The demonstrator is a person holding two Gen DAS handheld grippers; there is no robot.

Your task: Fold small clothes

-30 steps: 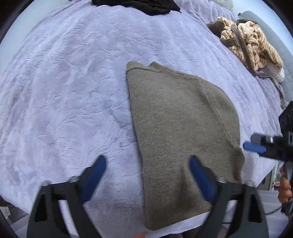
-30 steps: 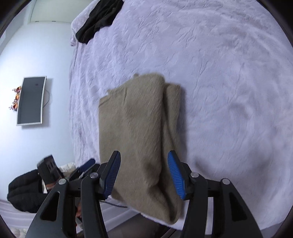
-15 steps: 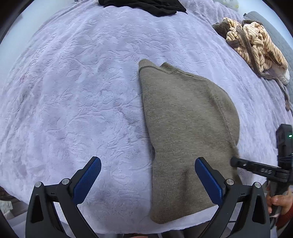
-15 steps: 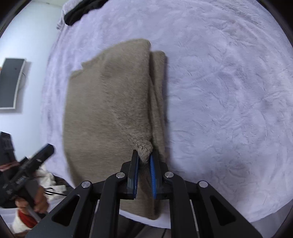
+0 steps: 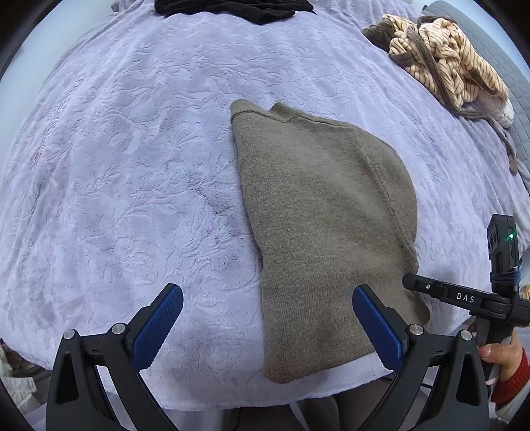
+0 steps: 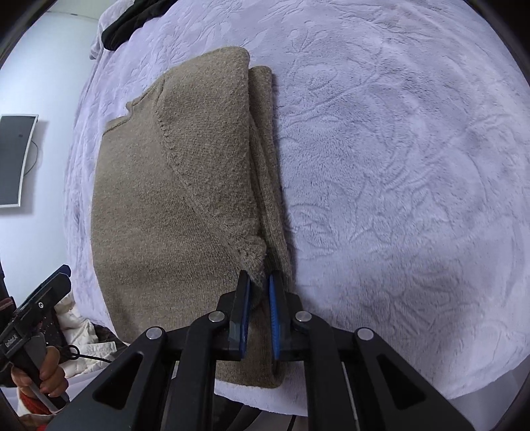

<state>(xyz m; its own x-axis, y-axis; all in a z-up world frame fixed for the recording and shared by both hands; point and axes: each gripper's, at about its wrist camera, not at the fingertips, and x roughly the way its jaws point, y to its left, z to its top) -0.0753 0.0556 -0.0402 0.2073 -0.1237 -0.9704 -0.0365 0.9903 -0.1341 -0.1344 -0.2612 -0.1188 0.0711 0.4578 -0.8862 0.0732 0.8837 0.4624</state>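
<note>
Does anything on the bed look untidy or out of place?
Yes. Near the headboard a striped garment lies crumpled in a heap, and a black one is bunched at the far edge. The olive sweater lies flat, half folded, its near corner pinched up by the right gripper.

The sweater (image 5: 318, 212) is a small olive-brown knit, lying flat on the bed near its front edge, already folded lengthwise into a narrow panel. Its neckline end points away — a ribbed collar notch shows at the far corner — and the hem end reaches almost to the bed's edge. One long side is a straight fold; the other curves where a sleeve (image 6: 265, 165) is tucked along it, its ribbed cuff (image 6: 253, 257) lifted slightly off the body near the hem.
</note>
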